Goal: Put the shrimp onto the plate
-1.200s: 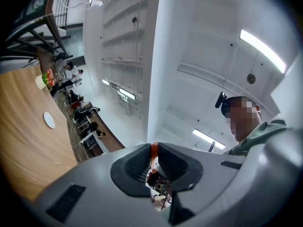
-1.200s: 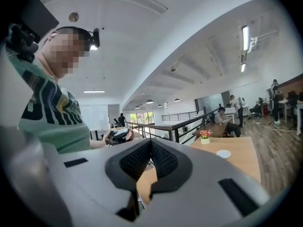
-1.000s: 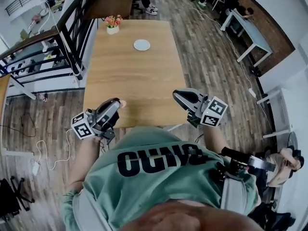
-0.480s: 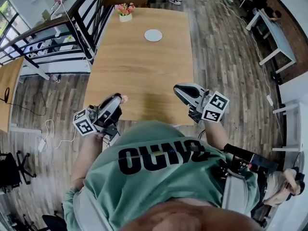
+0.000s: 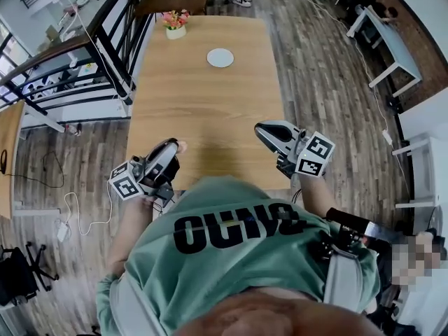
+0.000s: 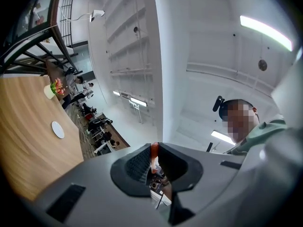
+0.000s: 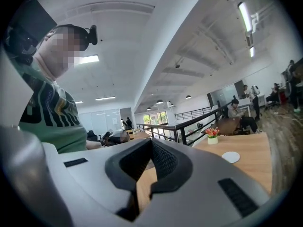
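Left gripper view: left hand-held gripper (image 6: 153, 155) thinly pinches the shrimp (image 6: 154, 148), which may slip before reaching the plate (image 6: 57, 129) far ahead; right hand-held gripper (image 7: 150, 144) closed, empty.

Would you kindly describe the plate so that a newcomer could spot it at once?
Start at the long wooden table in the middle of the floor. Toward its far end, a little apart from the pot of flowers, lies the plate. It is the only flat, round, white thing on that tabletop.
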Demonstrator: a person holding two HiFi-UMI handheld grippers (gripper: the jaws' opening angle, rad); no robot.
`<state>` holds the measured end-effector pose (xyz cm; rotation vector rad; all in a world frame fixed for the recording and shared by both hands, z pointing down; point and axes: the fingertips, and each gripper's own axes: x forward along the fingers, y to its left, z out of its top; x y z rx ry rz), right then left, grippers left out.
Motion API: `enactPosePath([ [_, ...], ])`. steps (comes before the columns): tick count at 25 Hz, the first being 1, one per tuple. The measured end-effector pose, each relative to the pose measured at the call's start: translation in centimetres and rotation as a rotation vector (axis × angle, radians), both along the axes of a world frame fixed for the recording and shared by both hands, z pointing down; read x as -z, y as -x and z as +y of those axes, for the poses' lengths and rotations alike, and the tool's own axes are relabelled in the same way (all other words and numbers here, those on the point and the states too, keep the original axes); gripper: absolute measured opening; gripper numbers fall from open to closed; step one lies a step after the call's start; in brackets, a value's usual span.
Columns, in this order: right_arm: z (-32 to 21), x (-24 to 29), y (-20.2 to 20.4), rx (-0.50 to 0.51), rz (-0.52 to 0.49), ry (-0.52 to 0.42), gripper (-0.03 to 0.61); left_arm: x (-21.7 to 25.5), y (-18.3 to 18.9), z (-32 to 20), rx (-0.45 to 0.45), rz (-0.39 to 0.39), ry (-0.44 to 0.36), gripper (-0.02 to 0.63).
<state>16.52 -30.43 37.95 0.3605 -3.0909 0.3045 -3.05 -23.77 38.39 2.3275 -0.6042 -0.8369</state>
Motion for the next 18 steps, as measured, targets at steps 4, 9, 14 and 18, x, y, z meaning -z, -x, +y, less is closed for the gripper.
enactPosePath([
  [4,-1.6,0.5,4.9,-0.042,0.045,-0.012,0.008,-0.3,4.8,-2.6,-0.063,0.023,-0.016,0.048],
  [9,-2.9,1.5,10.0,-0.063,0.056,0.009,0.008,-0.9,9.1,-4.8,-0.11,0.023,-0.016,0.047],
  [14,-2.2,0.0,10.8,-0.026,0.117,0.012,0.008,-2.0,8.9,-5.2,-0.113,0.047,-0.004,0.048],
  [18,-4.9,-0.8,11.8,-0.006,0.108,0.047,0.008,-3.1,9.9,-6.5,-0.08,0.047,0.029,0.048],
])
